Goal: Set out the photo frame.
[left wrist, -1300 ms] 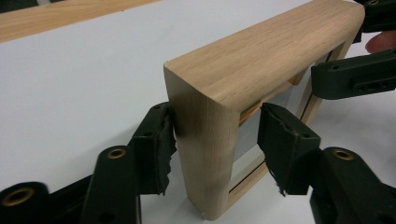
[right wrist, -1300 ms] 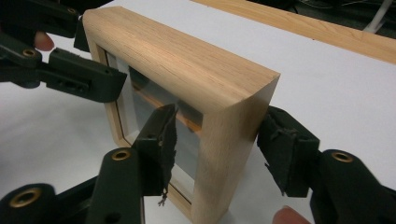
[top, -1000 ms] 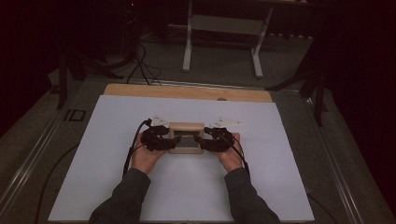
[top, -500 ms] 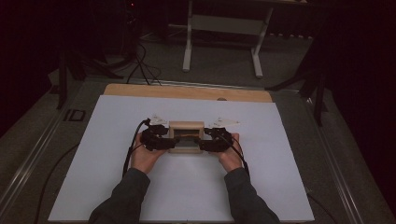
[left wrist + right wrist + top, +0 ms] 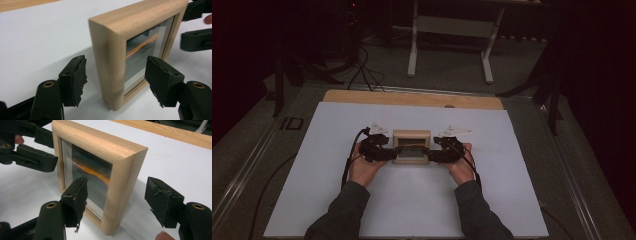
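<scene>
On the white table sheet (image 5: 362, 200), wooden frame (image 5: 411, 146) standing upright, set down, both the left gripper (image 5: 116, 82) and right gripper (image 5: 116, 202) spread open astride its ends, right jaws just widened, withdrawal left.

Table: wooden tabletop (image 5: 412, 98), its bare wood showing as a strip along the far edge.
Cover: a white sheet (image 5: 407, 200) lies flat over nearly all of the tabletop, reaching the near edge.
On the sheet: one wooden picture frame (image 5: 411, 146), standing upright on its lower edge near the middle, a little toward the far side.
Frame details: light oak border (image 5: 110, 62), glass front with a dark picture crossed by an orange streak (image 5: 92, 171).
Contact: the frame's bottom edge rests directly on the white sheet (image 5: 175, 165); its front faces the near side of the table.
Surroundings: grey floor (image 5: 592, 165) around the table.
</scene>
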`<state>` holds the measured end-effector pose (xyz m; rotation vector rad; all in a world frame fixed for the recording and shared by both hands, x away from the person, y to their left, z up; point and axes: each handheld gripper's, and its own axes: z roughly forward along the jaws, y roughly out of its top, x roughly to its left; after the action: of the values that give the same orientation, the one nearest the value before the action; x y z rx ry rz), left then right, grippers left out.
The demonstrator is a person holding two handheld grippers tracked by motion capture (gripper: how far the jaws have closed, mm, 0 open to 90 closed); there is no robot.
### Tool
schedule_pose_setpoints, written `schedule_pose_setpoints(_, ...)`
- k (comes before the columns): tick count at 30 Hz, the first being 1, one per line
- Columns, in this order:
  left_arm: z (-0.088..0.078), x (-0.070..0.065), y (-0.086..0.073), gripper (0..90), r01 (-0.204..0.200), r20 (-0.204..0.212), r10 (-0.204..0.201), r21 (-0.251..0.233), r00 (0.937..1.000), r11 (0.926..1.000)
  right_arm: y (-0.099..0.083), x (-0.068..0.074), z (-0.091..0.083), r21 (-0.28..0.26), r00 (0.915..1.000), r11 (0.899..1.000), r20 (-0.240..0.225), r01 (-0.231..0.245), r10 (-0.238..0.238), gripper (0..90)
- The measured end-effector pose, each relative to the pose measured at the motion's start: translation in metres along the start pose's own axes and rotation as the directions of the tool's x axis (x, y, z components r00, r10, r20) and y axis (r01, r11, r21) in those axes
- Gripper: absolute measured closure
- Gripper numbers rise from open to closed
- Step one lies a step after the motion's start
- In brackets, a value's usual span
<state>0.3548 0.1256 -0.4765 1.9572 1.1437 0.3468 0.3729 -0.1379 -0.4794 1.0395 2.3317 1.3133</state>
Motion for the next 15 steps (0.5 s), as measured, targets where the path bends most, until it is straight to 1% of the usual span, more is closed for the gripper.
schedule_pose_setpoints(4, -0.012, 0.005, -0.003, 33.7, 0.011, -0.010, -0.012, -0.020, 0.9999, 0.9997, 0.000, -0.001, -0.007, -0.003, 0.9999, 1.000, 0.011, 0.001, -0.001, 33.9)
schedule_pose_setpoints(6, -0.019, 0.007, -0.006, 33.7, 0.010, -0.018, -0.010, -0.027, 0.9998, 0.9996, 0.000, -0.001, -0.010, 0.001, 0.9999, 1.000, 0.016, 0.002, -0.002, 33.7)
schedule_pose_setpoints(9, -0.029, 0.012, -0.011, 33.8, 0.015, -0.031, -0.016, -0.035, 0.9994, 0.9993, -0.002, -0.003, -0.017, 0.004, 0.9997, 1.000, 0.024, 0.010, -0.010, 33.4)
schedule_pose_setpoints(10, -0.033, 0.014, -0.014, 33.9, 0.019, -0.036, -0.020, -0.038, 0.9991, 0.9991, -0.003, -0.004, -0.019, 0.003, 0.9996, 1.000, 0.027, 0.004, -0.004, 33.3)
schedule_pose_setpoints(13, -0.044, 0.019, -0.024, 34.0, 0.024, -0.061, -0.026, -0.040, 0.9978, 0.9989, -0.007, -0.007, -0.028, 0.005, 0.9993, 1.000, 0.039, -0.004, 0.003, 32.9)
schedule_pose_setpoints(14, -0.047, 0.022, -0.029, 34.1, 0.024, -0.070, -0.026, -0.034, 0.9972, 0.9991, -0.010, -0.009, -0.031, 0.012, 0.9989, 1.000, 0.047, -0.005, 0.004, 32.2)
schedule_pose_setpoints(15, -0.050, 0.024, -0.033, 34.1, 0.023, -0.088, -0.025, -0.025, 0.9958, 0.9994, -0.012, -0.011, -0.035, 0.019, 0.9984, 1.000, 0.057, -0.007, 0.006, 31.8)
